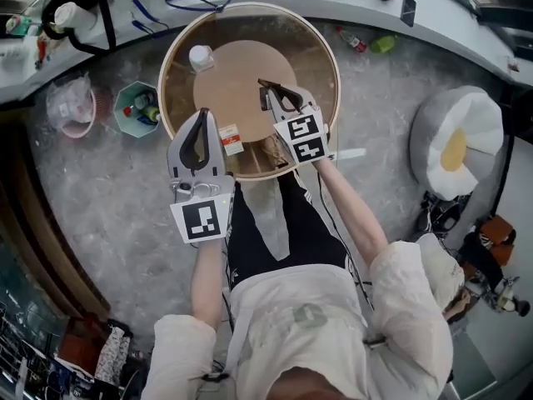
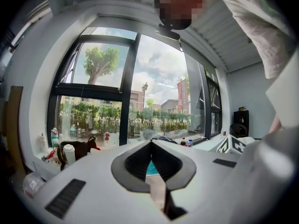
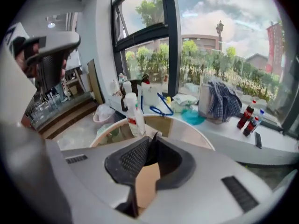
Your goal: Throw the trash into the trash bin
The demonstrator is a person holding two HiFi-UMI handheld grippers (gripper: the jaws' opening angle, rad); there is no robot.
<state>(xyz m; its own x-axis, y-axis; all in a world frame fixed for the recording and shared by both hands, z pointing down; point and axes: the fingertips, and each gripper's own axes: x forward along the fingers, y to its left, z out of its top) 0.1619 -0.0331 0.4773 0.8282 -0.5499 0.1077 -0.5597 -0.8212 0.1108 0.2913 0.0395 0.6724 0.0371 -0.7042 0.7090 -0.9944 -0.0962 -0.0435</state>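
Note:
My right gripper [image 1: 262,83] hangs over the round table [image 1: 321,52], angled down, its jaws closed. A flat brown piece of paper or card [image 3: 147,183] shows in the gap between them. My left gripper [image 1: 202,111] is held about level over the table's near left edge. Its tips [image 2: 150,143] meet with nothing between them. The teal trash bin [image 1: 119,111], with bottles inside, stands on the floor left of the table. A white bottle [image 1: 201,57] stands at the table's far left, and a small white and red slip [image 1: 231,137] lies near its front.
A pink basket with a plastic bag [image 1: 73,107] sits beside the bin. A white counter [image 1: 350,7] with bottles, cables and a phone curves behind the table under the windows. A grey and white beanbag [image 1: 458,144] is on the right. Dark steps run along the left.

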